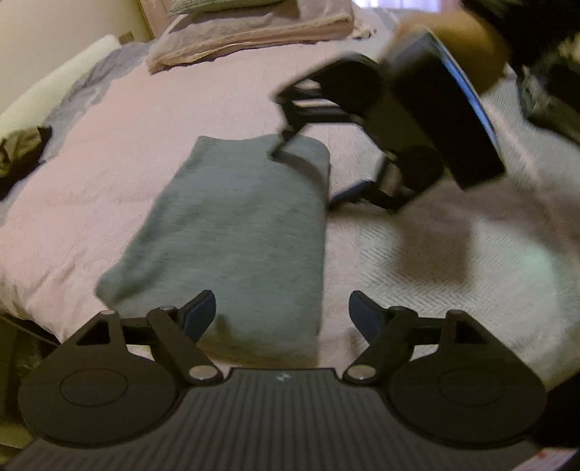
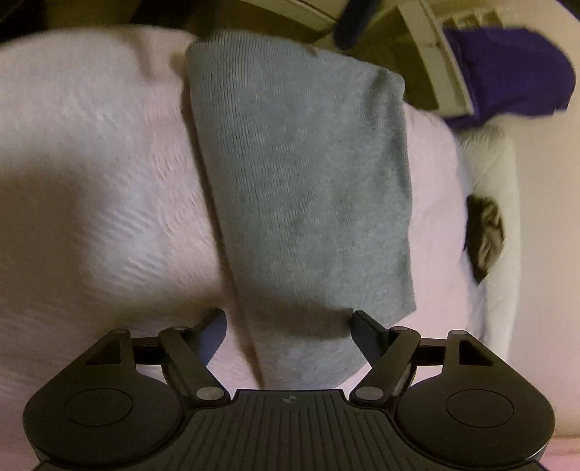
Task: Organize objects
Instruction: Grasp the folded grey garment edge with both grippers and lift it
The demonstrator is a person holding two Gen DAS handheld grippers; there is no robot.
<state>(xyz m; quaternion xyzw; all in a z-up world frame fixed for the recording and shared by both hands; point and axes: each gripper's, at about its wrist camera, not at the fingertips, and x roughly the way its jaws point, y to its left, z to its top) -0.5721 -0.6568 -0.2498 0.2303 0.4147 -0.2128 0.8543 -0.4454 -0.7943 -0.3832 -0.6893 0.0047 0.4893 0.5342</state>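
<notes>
My left gripper (image 1: pixel 282 315) hangs over the near end of the grey cloth (image 1: pixel 235 232), jaws spread wide, nothing between them. The cloth lies folded, long and flat on the pink bed (image 1: pixel 90 203), running from my jaws toward the far side. In the left view, my right gripper (image 1: pixel 301 170) comes in from the far right, a hand (image 1: pixel 467 47) behind it, blurred. Its jaws stand apart at the cloth's far right corner, one fingertip (image 1: pixel 277 146) touching the folded edge there, the other just beside the cloth on the bed.

From the right wrist the same cloth (image 2: pixel 301 195) fills the middle, its near end lying between my open right jaws (image 2: pixel 288 326); the fingers (image 2: pixel 366 326) straddle it without pinching it. The cloth's far end reaches the bed's (image 2: pixel 90 163) edge.

At the far end of the bed sits a stack of folded pink linen (image 1: pixel 253 32), well apart from the cloth. A dark crumpled garment (image 1: pixel 21 152) lies at the left edge beside a white bolster (image 1: pixel 54 87). Beyond the bed, in the right view, a purple cloth (image 2: pixel 507 72) hangs over a pale frame (image 2: pixel 431 54); I cannot tell whether that frame is a drawer or a shelf, nor what it holds.
</notes>
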